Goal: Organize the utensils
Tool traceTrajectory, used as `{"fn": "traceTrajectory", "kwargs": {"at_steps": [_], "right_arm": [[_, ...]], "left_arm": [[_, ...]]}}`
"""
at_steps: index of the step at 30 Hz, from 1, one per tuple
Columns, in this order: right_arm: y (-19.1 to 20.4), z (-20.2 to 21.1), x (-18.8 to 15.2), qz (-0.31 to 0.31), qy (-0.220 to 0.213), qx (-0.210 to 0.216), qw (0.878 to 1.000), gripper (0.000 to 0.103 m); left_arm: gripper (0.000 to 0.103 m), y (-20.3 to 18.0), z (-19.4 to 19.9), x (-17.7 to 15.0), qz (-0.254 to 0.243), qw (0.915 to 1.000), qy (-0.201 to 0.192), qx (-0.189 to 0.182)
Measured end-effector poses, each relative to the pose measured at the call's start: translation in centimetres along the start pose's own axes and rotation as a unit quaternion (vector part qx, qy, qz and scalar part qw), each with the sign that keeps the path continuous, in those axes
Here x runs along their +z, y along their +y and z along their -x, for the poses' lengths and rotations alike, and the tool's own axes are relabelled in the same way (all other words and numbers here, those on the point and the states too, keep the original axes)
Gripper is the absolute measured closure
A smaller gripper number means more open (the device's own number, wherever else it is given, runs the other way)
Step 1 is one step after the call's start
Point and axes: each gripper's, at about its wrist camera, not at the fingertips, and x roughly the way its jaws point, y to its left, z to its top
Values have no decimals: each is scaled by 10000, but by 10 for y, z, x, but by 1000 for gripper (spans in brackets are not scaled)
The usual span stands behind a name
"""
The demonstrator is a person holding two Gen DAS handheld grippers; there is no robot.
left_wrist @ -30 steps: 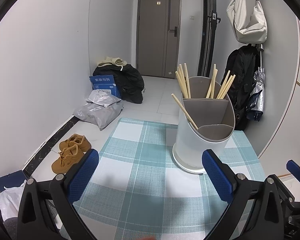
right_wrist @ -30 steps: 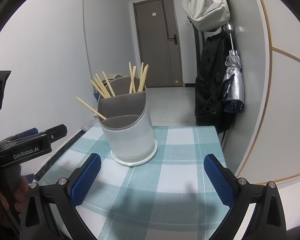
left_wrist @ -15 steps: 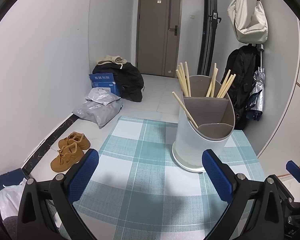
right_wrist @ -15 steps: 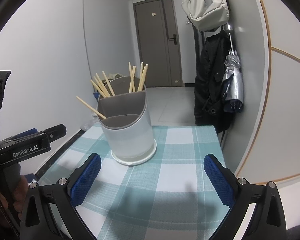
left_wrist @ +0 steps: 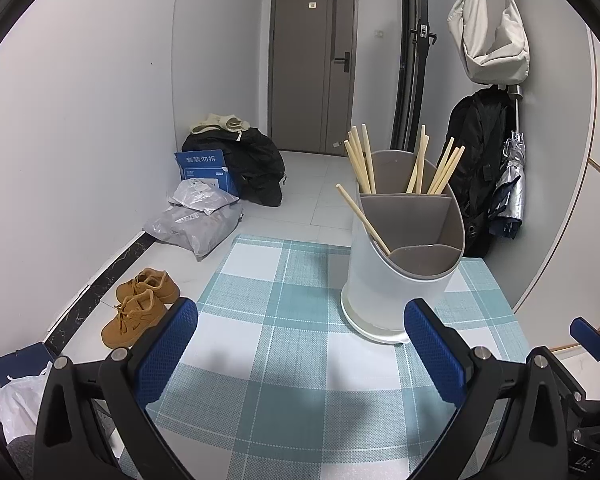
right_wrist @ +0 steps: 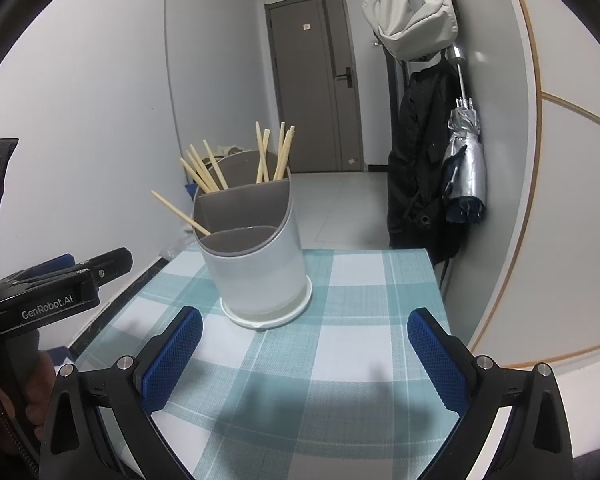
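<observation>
A white utensil holder [left_wrist: 396, 276] with grey compartments stands on the checked tablecloth [left_wrist: 284, 360]; it also shows in the right wrist view [right_wrist: 260, 272]. Several wooden chopsticks [left_wrist: 380, 168] stand in its back compartments [right_wrist: 236, 164]. One chopstick [left_wrist: 362, 218] leans out to the left from the middle compartment [right_wrist: 180, 213]. My left gripper [left_wrist: 300, 344] is open and empty, short of the holder. My right gripper [right_wrist: 304, 354] is open and empty, just in front of the holder. The left gripper's body [right_wrist: 56, 288] shows at the left of the right wrist view.
The table's far edge [left_wrist: 284, 242] drops to a tiled floor with brown shoes [left_wrist: 140, 304], grey parcels [left_wrist: 196, 220], a blue box [left_wrist: 204, 168] and a black bag. A dark coat [right_wrist: 420, 184], an umbrella [right_wrist: 464, 168] and a beige bag [right_wrist: 412, 12] hang on the right wall.
Both grippers have drifted slightly; the holder sits a touch lower and nearer in the left wrist view. Nothing was taken or let go.
</observation>
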Motion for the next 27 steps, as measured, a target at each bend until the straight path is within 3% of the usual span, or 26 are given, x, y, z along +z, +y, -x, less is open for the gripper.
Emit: {"fn": "traceTrajectory", "kwargs": {"at_steps": [27], "right_arm": [[-1, -1, 0, -94, 37, 26, 9999, 0]], "left_arm": [[2, 2, -1, 2, 56, 10000, 20, -37]]}}
